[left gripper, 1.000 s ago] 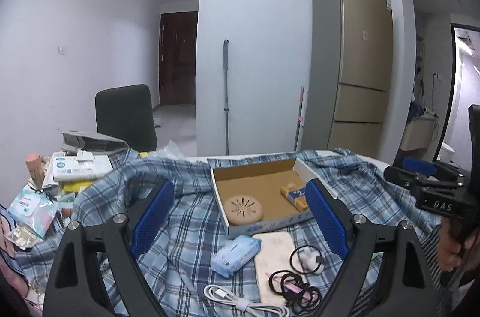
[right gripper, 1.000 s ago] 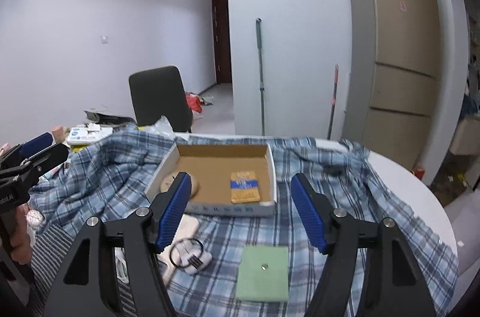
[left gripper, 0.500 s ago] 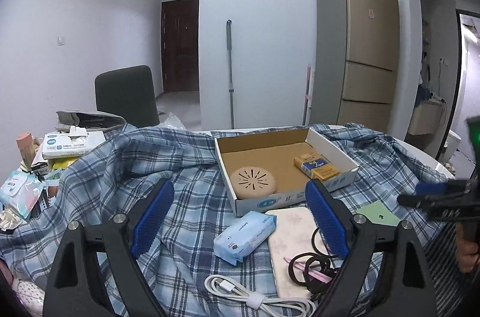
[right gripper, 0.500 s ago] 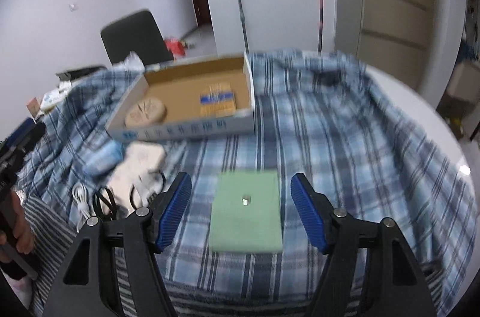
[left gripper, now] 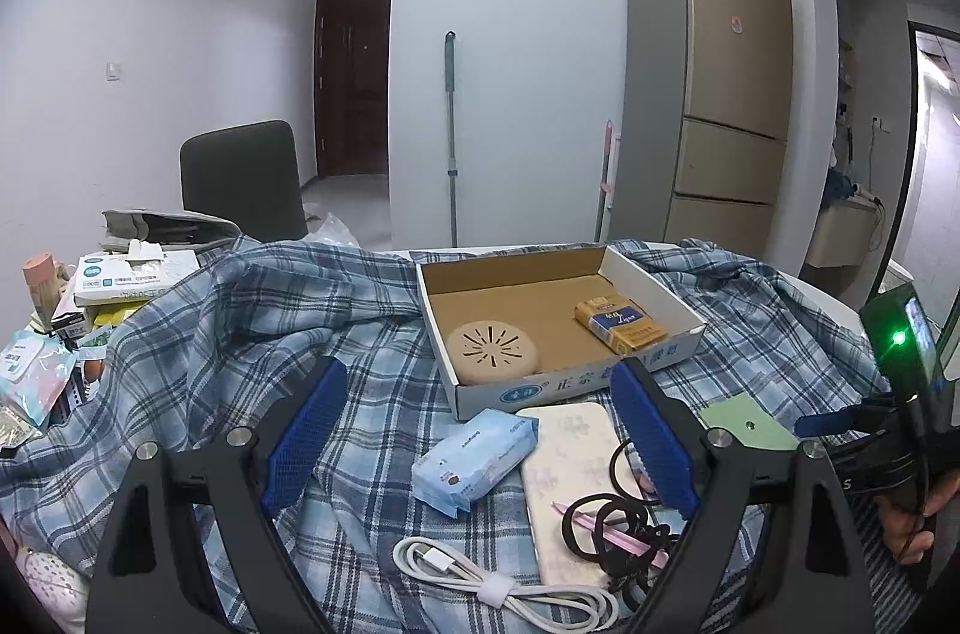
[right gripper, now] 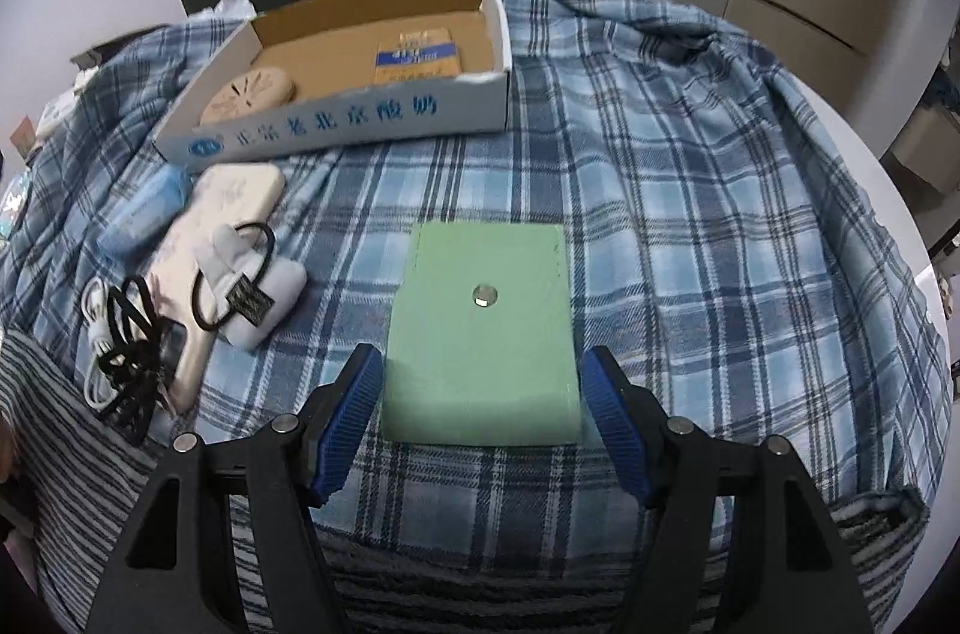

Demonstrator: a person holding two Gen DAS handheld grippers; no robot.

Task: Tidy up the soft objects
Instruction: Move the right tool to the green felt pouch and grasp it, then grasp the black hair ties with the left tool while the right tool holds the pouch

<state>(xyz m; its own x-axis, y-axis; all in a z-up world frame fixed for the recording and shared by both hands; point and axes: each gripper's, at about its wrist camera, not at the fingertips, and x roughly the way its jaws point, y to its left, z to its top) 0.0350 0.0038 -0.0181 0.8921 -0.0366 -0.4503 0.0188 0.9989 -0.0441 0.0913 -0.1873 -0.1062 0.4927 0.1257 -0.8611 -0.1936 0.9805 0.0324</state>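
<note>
A flat green pad [right gripper: 480, 334] with a small metal disc lies on the plaid cloth [right gripper: 690, 190]. My right gripper [right gripper: 483, 415] is open, its blue fingers on either side of the pad's near end. The pad also shows in the left wrist view [left gripper: 741, 421]. My left gripper [left gripper: 480, 445] is open and empty above a blue tissue pack [left gripper: 474, 457] and a pale pouch [left gripper: 570, 460]. A cardboard box [right gripper: 336, 127] holds a round beige disc [right gripper: 249, 91] and a yellow-blue packet [right gripper: 417, 55].
Black hair ties [right gripper: 231, 277] on a white bundle, a white cable [left gripper: 504, 583] and black cords [right gripper: 129, 340] lie left of the pad. Clutter of packs and a tissue box [left gripper: 126, 274] sits at far left. A chair [left gripper: 240, 181] and fridge [left gripper: 714, 76] stand behind.
My right gripper has tilted down and moved forward until its open fingers flank the green pad. My left gripper has shifted slightly and stays open.
</note>
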